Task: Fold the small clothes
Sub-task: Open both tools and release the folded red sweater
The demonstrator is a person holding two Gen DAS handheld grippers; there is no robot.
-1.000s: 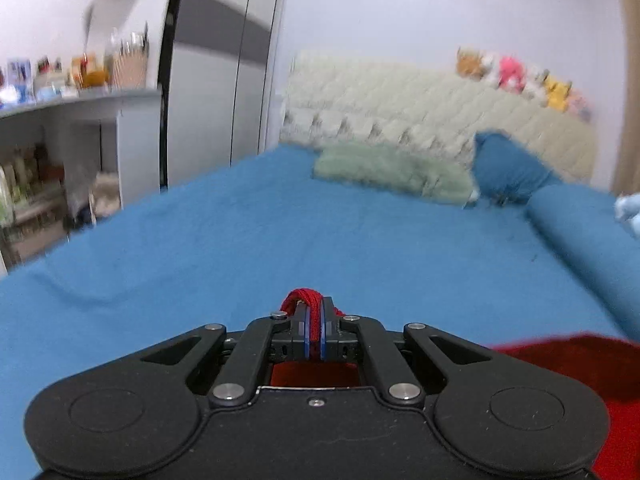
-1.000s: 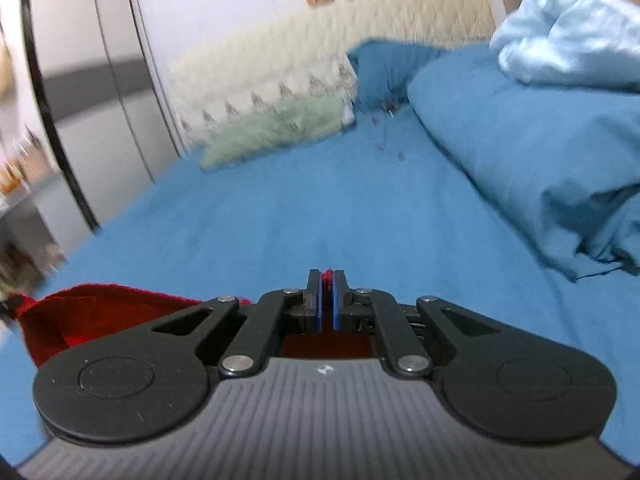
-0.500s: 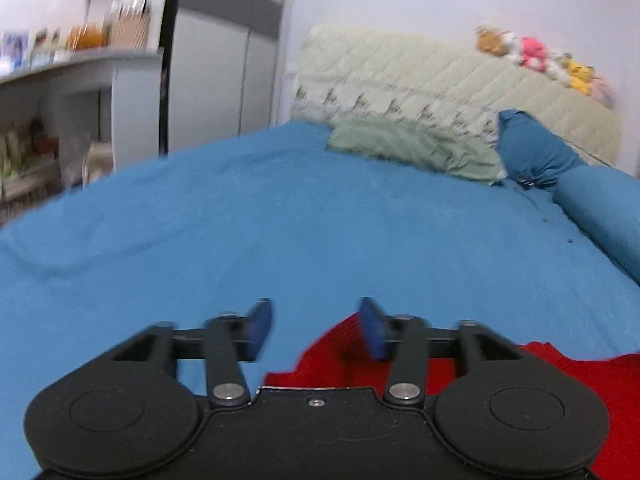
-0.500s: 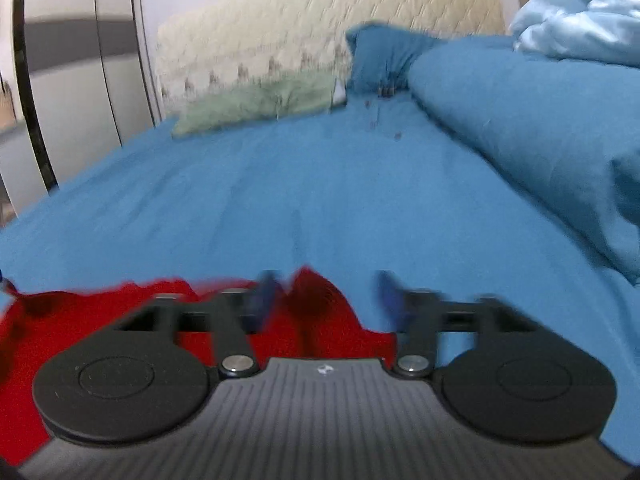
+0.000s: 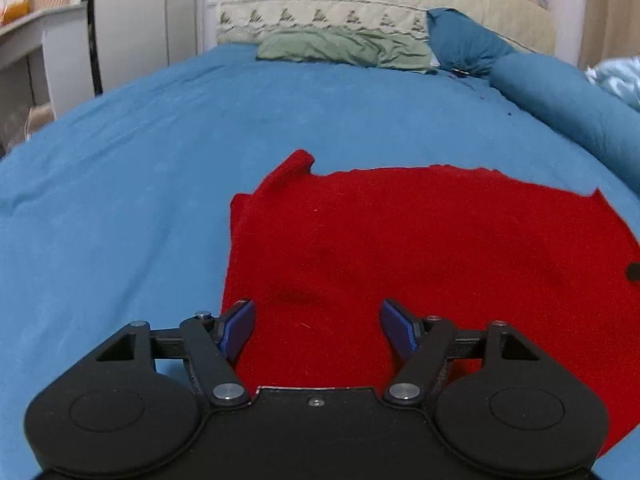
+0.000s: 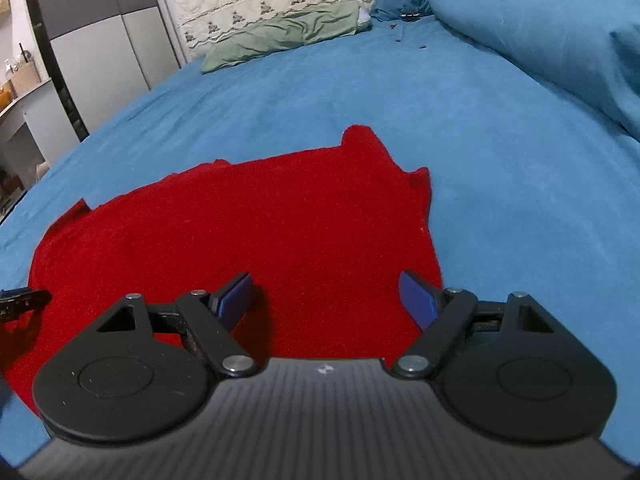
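Observation:
A small red garment (image 5: 400,248) lies spread flat on the blue bed sheet (image 5: 140,168), with one small corner turned up at its far left. It also shows in the right wrist view (image 6: 260,232). My left gripper (image 5: 318,326) is open and empty, hovering over the garment's near left part. My right gripper (image 6: 330,300) is open and empty, over the garment's near right part. The left gripper's tip (image 6: 20,300) shows at the left edge of the right wrist view.
A green pillow (image 5: 348,48) and a blue pillow (image 5: 464,40) lie at the quilted headboard (image 5: 360,4). A rolled blue duvet (image 6: 560,32) runs along the right side of the bed. A wardrobe (image 6: 100,32) and shelves (image 5: 32,48) stand to the left.
Both grippers were shut on the red garment a second ago. They opened, let it go, and pulled back and up, so the garment now lies spread on the bed.

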